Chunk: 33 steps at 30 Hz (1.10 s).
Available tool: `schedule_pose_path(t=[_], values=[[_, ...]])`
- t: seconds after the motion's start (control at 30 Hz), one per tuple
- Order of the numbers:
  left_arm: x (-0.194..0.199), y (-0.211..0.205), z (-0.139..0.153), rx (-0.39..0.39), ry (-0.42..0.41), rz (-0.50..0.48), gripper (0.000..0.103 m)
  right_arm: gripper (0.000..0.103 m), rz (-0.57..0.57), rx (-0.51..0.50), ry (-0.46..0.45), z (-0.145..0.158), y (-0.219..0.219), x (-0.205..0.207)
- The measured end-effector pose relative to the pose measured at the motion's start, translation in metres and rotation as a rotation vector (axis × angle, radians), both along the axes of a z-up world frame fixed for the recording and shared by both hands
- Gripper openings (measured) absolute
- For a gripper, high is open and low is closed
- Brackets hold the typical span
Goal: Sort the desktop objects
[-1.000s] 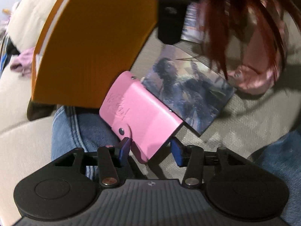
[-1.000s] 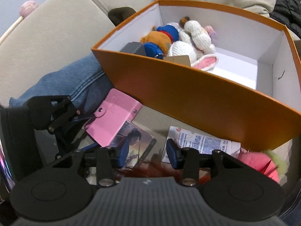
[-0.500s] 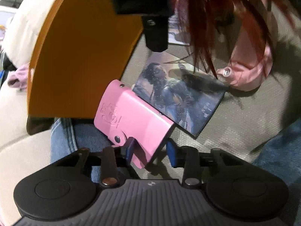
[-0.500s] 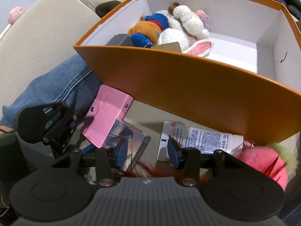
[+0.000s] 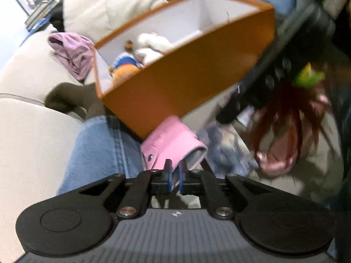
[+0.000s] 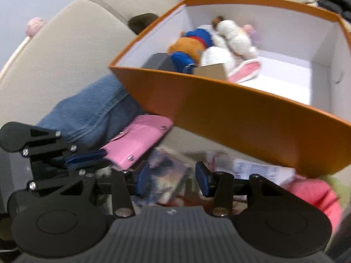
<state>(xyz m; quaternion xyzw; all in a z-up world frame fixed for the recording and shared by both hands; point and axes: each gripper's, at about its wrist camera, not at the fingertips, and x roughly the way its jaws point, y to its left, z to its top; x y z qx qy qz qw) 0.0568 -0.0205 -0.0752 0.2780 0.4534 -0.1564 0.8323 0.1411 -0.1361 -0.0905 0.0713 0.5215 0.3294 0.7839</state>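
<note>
1. Beige sofa cushions (image 6: 65, 50) underneath everything, with a leg in blue jeans (image 5: 103, 144) stretched across the seat; clutter spread over the fabric rather than any desk.
2. Orange box (image 6: 241, 114) with white inside, set open-topped at the middle of the seat, evidently as the collecting bin: already holding crocheted soft toys (image 6: 228, 43), a dark grey block (image 6: 159, 62) and a small brown carton.
3. Left gripper (image 5: 174, 176) clamped on the near edge of the pink snap case (image 5: 173, 144), jaws just drawn together onto it; case lifted clear of the cushion and tilted, its far end just below the box's near corner. Edge grip likely chosen because the case is flat and lay too low to take across its width.
4. Right gripper (image 6: 172, 179) with jaws standing apart, nothing between the pads; hovering low over the illustrated card (image 6: 169, 175) and printed white packet (image 6: 256, 169), probably waiting its turn.
5. Pink toy with red hair-like strands (image 5: 285, 131) lying at the right, near the card, not yet sorted.
6. Next move by judgement: carry the case over the rim and release inside; risk of slipping, given the narrow pinch on a floppy flap.
</note>
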Motion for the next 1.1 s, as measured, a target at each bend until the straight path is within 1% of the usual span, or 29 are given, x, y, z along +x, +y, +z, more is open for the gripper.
schedule_pose_path(t=[0.07, 0.13, 0.23, 0.3, 0.33, 0.37, 0.43, 0.47, 0.53, 0.6, 0.63, 0.7, 0.87, 0.93, 0.97, 1.1], values=[[0.008, 0.001, 0.008, -0.004, -0.024, 0.002, 0.000, 0.044, -0.008, 0.052, 0.061, -0.003, 0.004, 0.007], [0.015, -0.001, 0.010, 0.023, -0.054, 0.008, 0.000, 0.043, -0.028, 0.103, 0.109, -0.005, 0.006, 0.013], [0.026, 0.004, 0.007, -0.001, -0.036, 0.014, 0.000, 0.044, -0.040, 0.144, 0.141, -0.004, 0.008, 0.017], [0.030, 0.006, 0.002, 0.009, -0.035, 0.017, 0.000, 0.044, -0.021, 0.140, 0.135, -0.002, 0.010, 0.015], [0.033, 0.009, -0.002, 0.003, -0.027, 0.019, 0.000, 0.044, -0.010, 0.119, 0.127, -0.002, 0.012, 0.014], [0.036, 0.012, -0.005, -0.007, -0.009, 0.012, 0.000, 0.044, -0.006, 0.096, 0.116, -0.002, 0.013, 0.013], [0.023, 0.008, -0.006, -0.003, 0.041, -0.037, 0.000, 0.044, -0.008, 0.073, 0.104, -0.005, 0.013, 0.013], [0.017, 0.006, -0.007, 0.017, 0.044, -0.069, 0.002, 0.044, -0.012, 0.067, 0.113, -0.007, 0.013, 0.014], [0.005, -0.001, -0.015, 0.088, 0.065, -0.148, 0.018, 0.044, -0.020, 0.061, 0.129, -0.012, 0.011, 0.016], [-0.006, -0.006, -0.027, 0.168, 0.096, -0.222, 0.049, 0.044, -0.023, 0.046, 0.124, -0.012, 0.008, 0.014], [-0.011, -0.009, -0.033, 0.205, 0.101, -0.252, 0.056, 0.044, -0.021, 0.038, 0.118, -0.012, 0.009, 0.013], [-0.019, -0.016, -0.047, 0.283, 0.111, -0.310, 0.057, 0.044, -0.015, 0.031, 0.113, -0.012, 0.009, 0.011], [-0.020, -0.031, -0.068, 0.436, 0.083, -0.385, 0.057, 0.044, -0.027, 0.023, 0.126, -0.015, 0.007, 0.010], [-0.018, -0.034, -0.082, 0.486, 0.125, -0.410, 0.057, 0.044, -0.034, 0.022, 0.129, -0.014, 0.004, 0.011], [-0.017, -0.035, -0.087, 0.502, 0.136, -0.417, 0.057, 0.044, -0.036, 0.022, 0.128, -0.014, 0.003, 0.011], [-0.013, -0.037, -0.098, 0.520, 0.136, -0.417, 0.057, 0.045, -0.042, 0.026, 0.130, -0.014, 0.000, 0.011]])
